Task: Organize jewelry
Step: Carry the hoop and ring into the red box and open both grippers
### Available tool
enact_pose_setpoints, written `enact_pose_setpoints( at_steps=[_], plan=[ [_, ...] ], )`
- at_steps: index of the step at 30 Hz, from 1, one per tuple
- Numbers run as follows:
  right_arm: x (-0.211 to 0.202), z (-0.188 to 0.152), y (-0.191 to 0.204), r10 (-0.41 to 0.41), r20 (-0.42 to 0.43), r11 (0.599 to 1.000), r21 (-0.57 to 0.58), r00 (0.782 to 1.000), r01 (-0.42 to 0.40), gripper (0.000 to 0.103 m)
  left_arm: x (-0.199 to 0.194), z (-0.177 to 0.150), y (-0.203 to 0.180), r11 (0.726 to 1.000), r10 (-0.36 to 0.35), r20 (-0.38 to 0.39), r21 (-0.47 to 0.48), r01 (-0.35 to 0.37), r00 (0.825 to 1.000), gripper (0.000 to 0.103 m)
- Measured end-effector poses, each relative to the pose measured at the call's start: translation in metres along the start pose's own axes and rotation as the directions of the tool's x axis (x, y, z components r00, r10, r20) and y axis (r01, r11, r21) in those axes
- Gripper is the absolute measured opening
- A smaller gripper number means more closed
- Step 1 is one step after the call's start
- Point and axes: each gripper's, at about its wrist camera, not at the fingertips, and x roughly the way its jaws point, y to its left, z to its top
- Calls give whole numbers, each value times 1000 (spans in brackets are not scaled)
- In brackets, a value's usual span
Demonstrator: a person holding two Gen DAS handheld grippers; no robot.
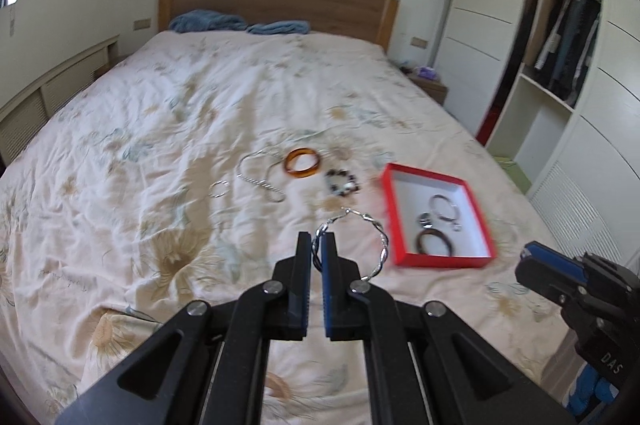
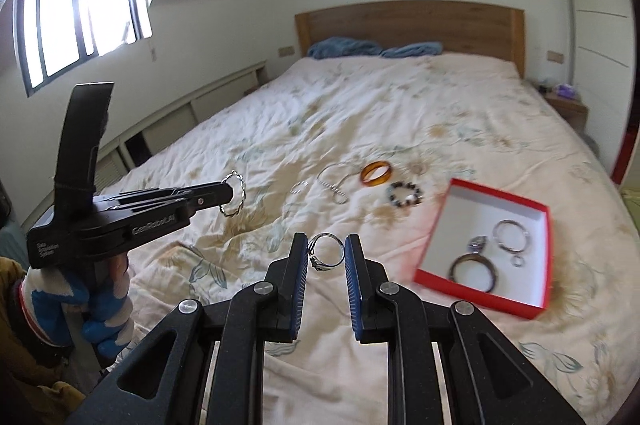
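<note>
My left gripper (image 1: pixel 316 239) is shut on a twisted silver hoop (image 1: pixel 378 233) and holds it above the bed; it also shows in the right wrist view (image 2: pixel 234 193). My right gripper (image 2: pixel 326 245) is shut on a silver ring (image 2: pixel 328 251), pinched across its width. A red box (image 1: pixel 400 225) with a white inside lies on the bed to the right and holds a dark bangle (image 1: pixel 434 243), a silver hoop (image 1: pixel 444 207) and small pieces. It also shows in the right wrist view (image 2: pixel 434 275). An amber bangle (image 1: pixel 302 163), a beaded bracelet (image 1: pixel 342 181), a silver chain (image 1: pixel 260 181) and a thin ring (image 1: pixel 218 189) lie on the bedspread.
The bed has a floral cream bedspread (image 1: pixel 160 153), a wooden headboard (image 1: pixel 276 1) and blue pillows (image 1: pixel 208 21). An open wardrobe (image 1: pixel 560 65) stands to the right, with a nightstand (image 1: pixel 430 87) beside the bed. A window (image 2: pixel 80 9) is on the left wall.
</note>
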Motion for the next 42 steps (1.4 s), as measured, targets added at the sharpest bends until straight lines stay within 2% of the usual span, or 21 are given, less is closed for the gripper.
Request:
enact_pose_setpoints(
  at_steps=[6, 13, 19, 26, 33, 38, 42],
  plan=[
    [-22, -7, -12, -15, 36, 1000, 18, 999, 15, 18, -4, -5, -37, 998, -37, -12, 52, 37, 999, 4],
    [-14, -17, -55, -32, 19, 995, 91, 999, 30, 18, 32, -8, -72, 992, -52, -88, 107, 62, 995, 4],
    [16, -22, -115, -74, -49, 987, 142, 996, 80, 18, 95, 5, -106, 982, -86, -172, 155, 113, 981, 4],
    [77, -13, -195, -130, -145, 976, 157, 981, 152, 18, 201, 38, -156, 960, -100, -254, 229, 160, 962, 4],
    [148, -5, -255, -152, -251, 975, 119, 956, 186, 18, 304, 50, -173, 972, -75, -340, 186, 146, 937, 4],
    [186, -9, -279, -149, -314, 980, 82, 937, 184, 18, 349, 45, -180, 972, -58, -377, 190, 138, 924, 4],
    [210, -13, -289, -157, -363, 983, 35, 919, 181, 18, 365, 42, -183, 969, -56, -384, 200, 142, 921, 4]
  ],
)
